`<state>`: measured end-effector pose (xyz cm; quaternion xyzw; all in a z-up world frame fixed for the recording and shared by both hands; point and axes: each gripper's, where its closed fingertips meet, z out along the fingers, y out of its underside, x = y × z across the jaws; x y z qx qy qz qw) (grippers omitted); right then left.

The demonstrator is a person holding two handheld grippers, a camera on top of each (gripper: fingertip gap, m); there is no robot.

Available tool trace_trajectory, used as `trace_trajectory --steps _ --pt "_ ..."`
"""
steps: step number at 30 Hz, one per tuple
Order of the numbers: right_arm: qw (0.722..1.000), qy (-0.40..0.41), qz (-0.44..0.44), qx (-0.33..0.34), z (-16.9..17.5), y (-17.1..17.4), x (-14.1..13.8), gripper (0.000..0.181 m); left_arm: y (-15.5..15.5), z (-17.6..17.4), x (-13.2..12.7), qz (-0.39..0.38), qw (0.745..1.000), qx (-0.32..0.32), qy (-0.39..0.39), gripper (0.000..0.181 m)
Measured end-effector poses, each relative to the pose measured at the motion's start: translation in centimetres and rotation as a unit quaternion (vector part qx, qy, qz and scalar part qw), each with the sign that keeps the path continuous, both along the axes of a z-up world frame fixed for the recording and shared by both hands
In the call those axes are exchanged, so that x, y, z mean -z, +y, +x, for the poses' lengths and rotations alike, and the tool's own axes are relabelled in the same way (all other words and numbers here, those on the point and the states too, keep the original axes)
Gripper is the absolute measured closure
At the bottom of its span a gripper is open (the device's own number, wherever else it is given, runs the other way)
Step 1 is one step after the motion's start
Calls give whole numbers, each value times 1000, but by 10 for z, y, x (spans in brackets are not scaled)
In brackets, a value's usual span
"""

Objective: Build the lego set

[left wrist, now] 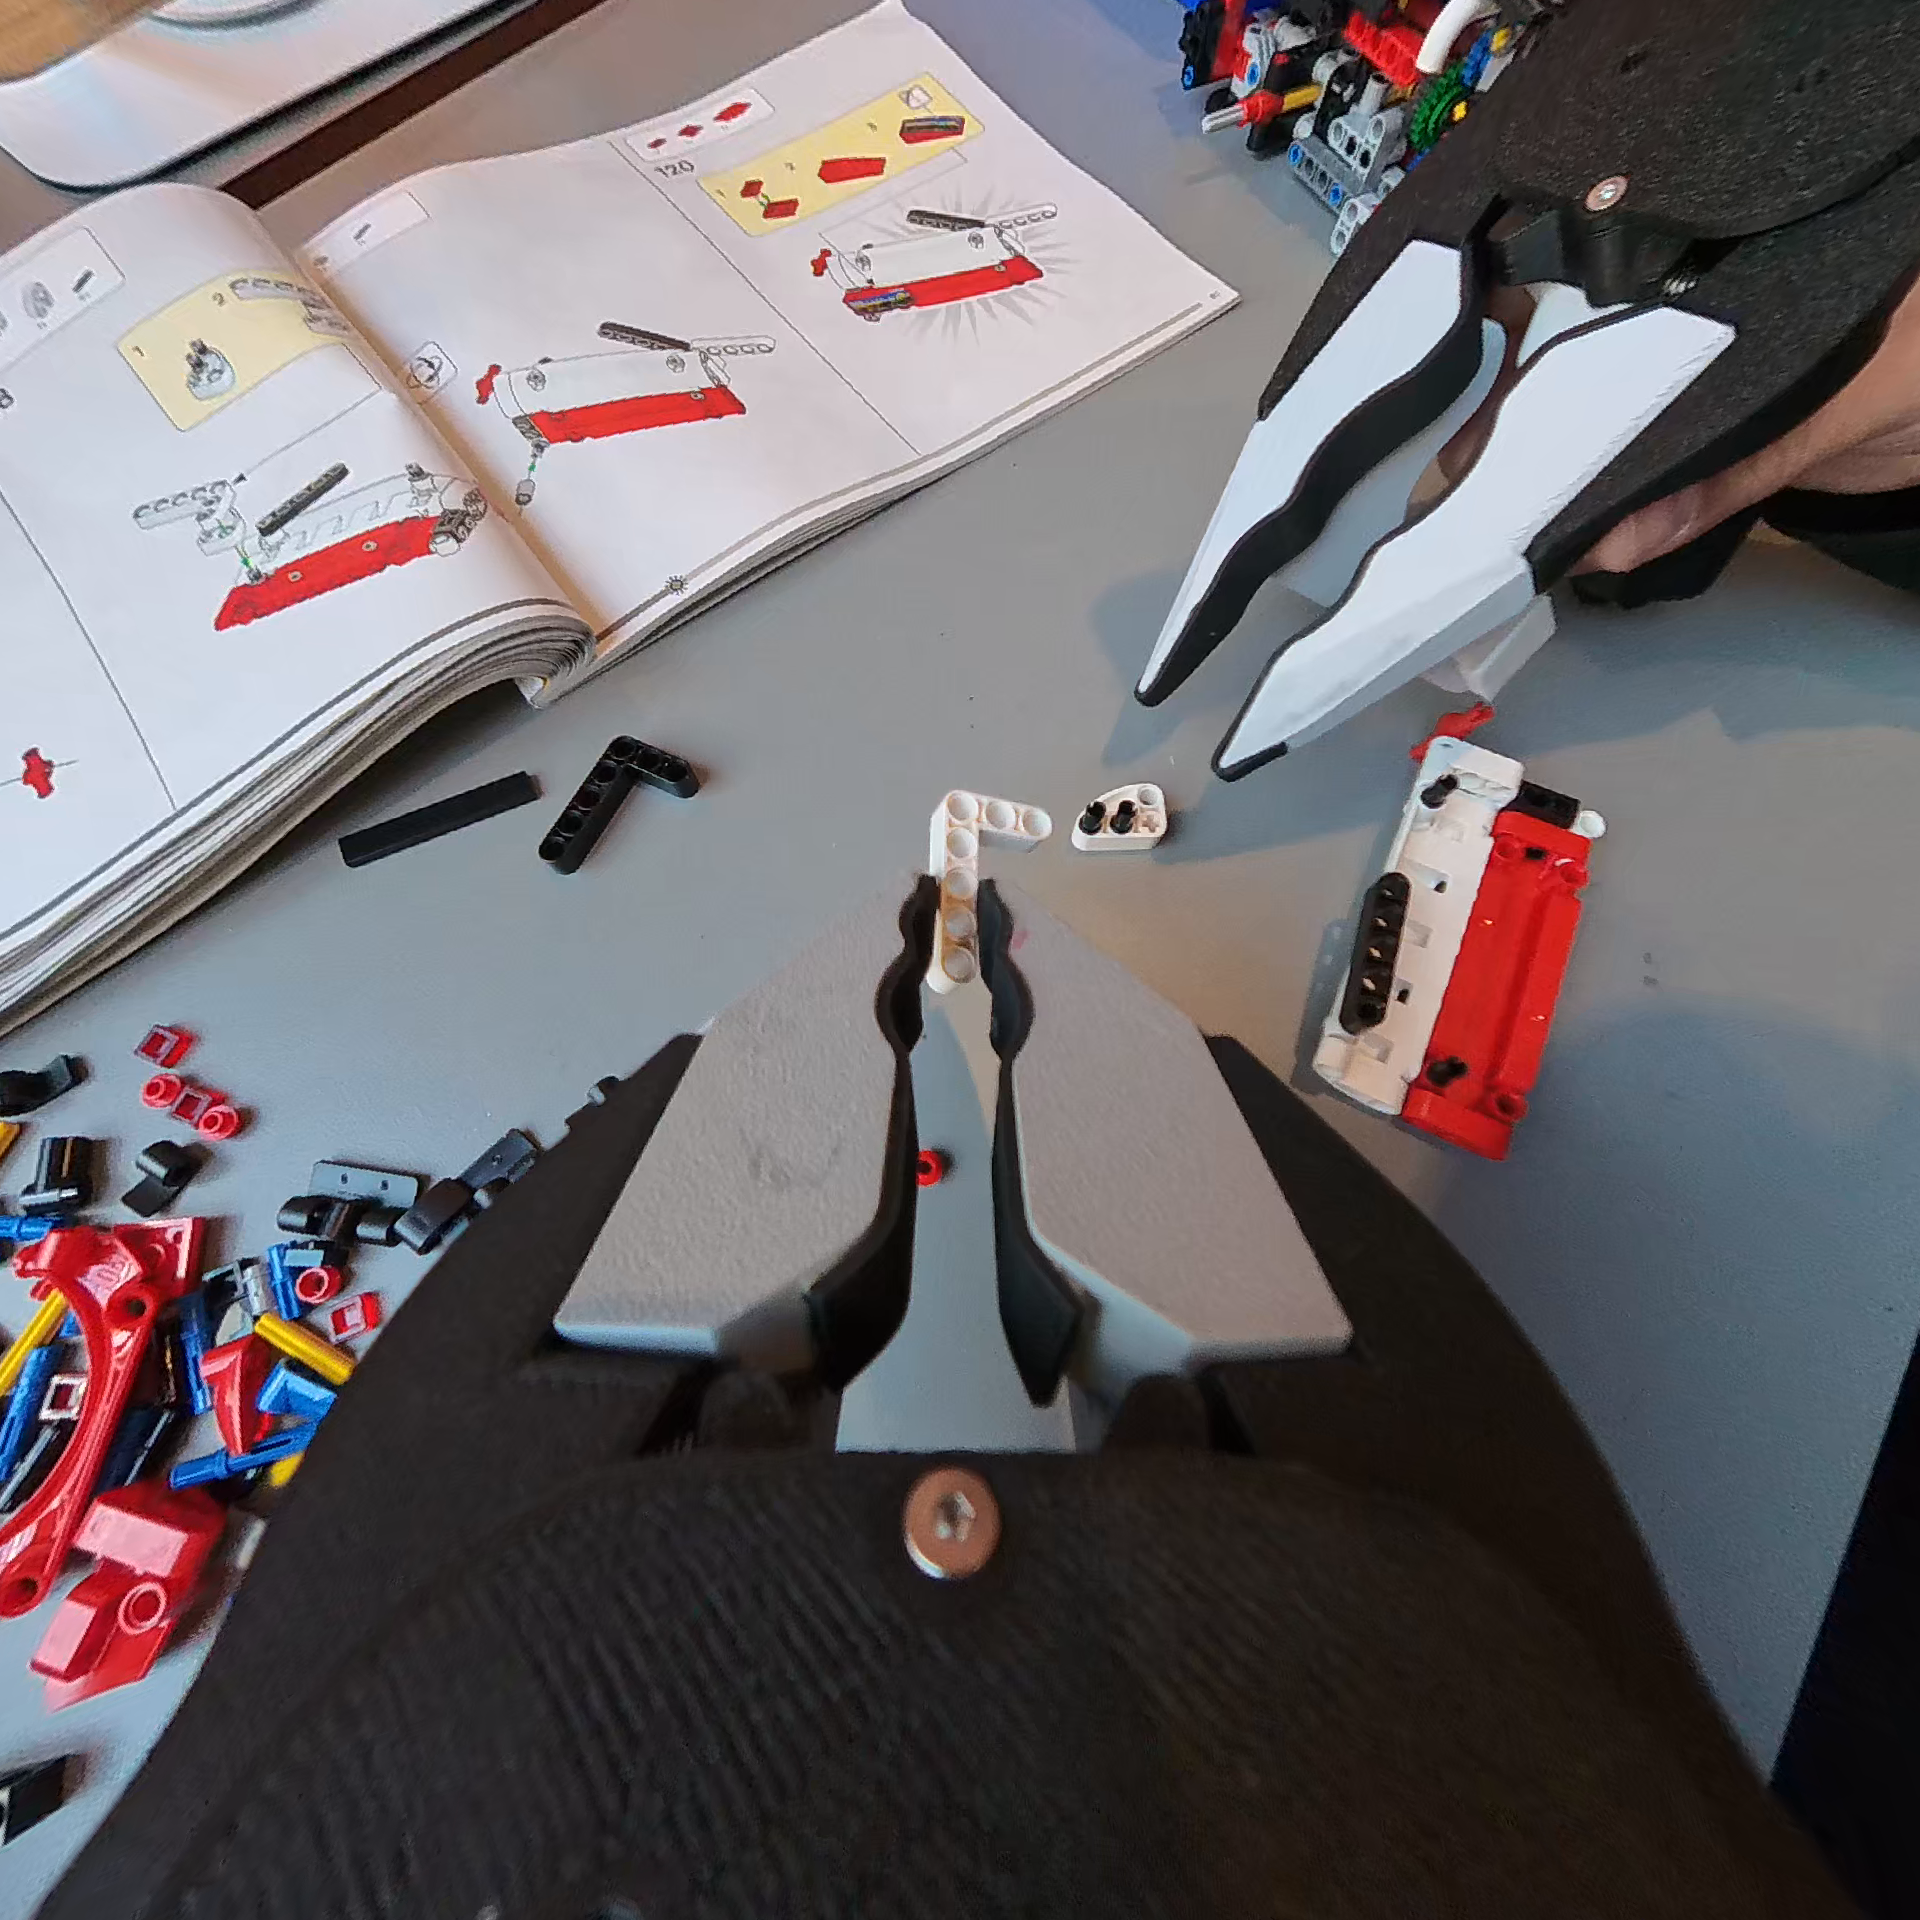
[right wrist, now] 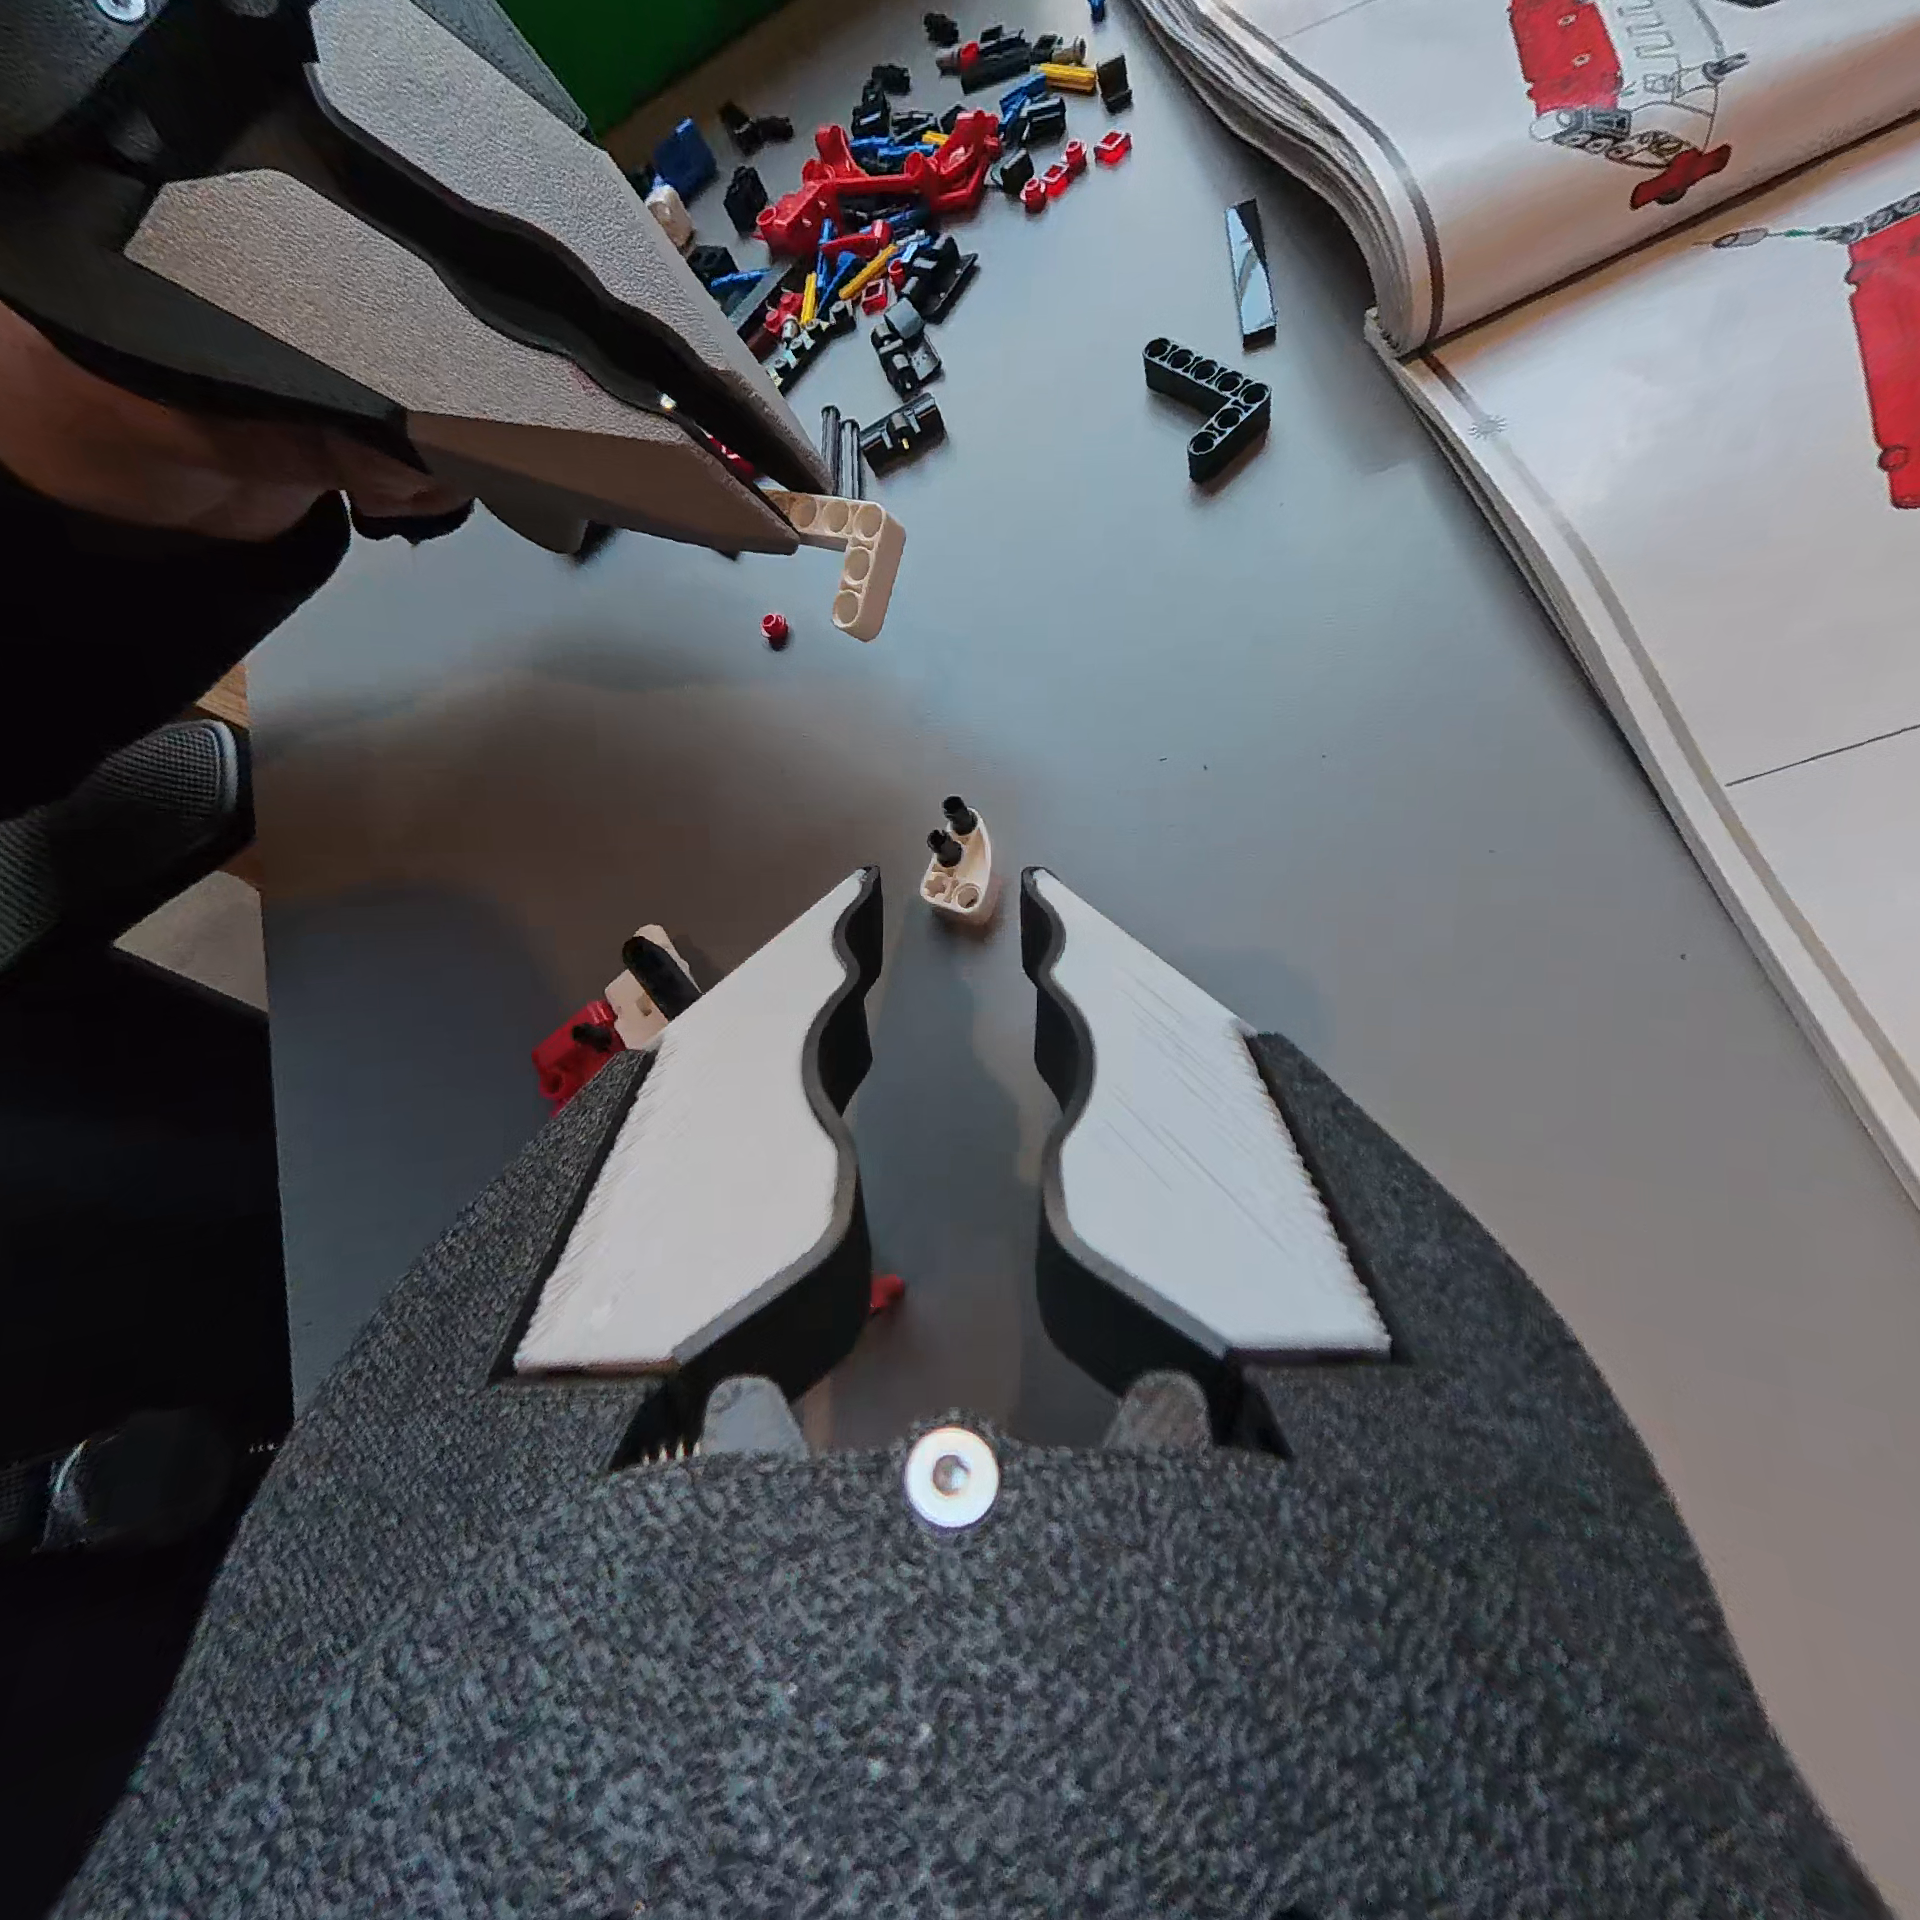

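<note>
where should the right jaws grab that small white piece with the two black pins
Grip the small white piece across its two flat white side walls, at the end away from the black pins, coming down from above. It lies on the grey table with its pins sticking up, so a hold there keeps them free. The right gripper is open just short of it, roughly in line.

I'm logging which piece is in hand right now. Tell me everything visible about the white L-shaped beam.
The white L-shaped beam looks like glossy plastic, with round holes along both arms. The left tongs are shut on its long arm, so only part of that arm shows. The short arm sticks out past the tips. In the right wrist view it hangs above the grey table, touching only the tongs.
</note>
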<state>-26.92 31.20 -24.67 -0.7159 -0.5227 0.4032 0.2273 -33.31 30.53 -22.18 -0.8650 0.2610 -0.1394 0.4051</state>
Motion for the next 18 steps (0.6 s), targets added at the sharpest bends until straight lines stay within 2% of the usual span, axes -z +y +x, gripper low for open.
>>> trace_trajectory --steps 12,18 --pt "1000 -1 -6 8 8 6 4 156 2 7 10 -18 1000 12 -2 177" --pt "1000 -8 3 -23 3 -1 8 157 4 15 18 -25 999 30 10 177"
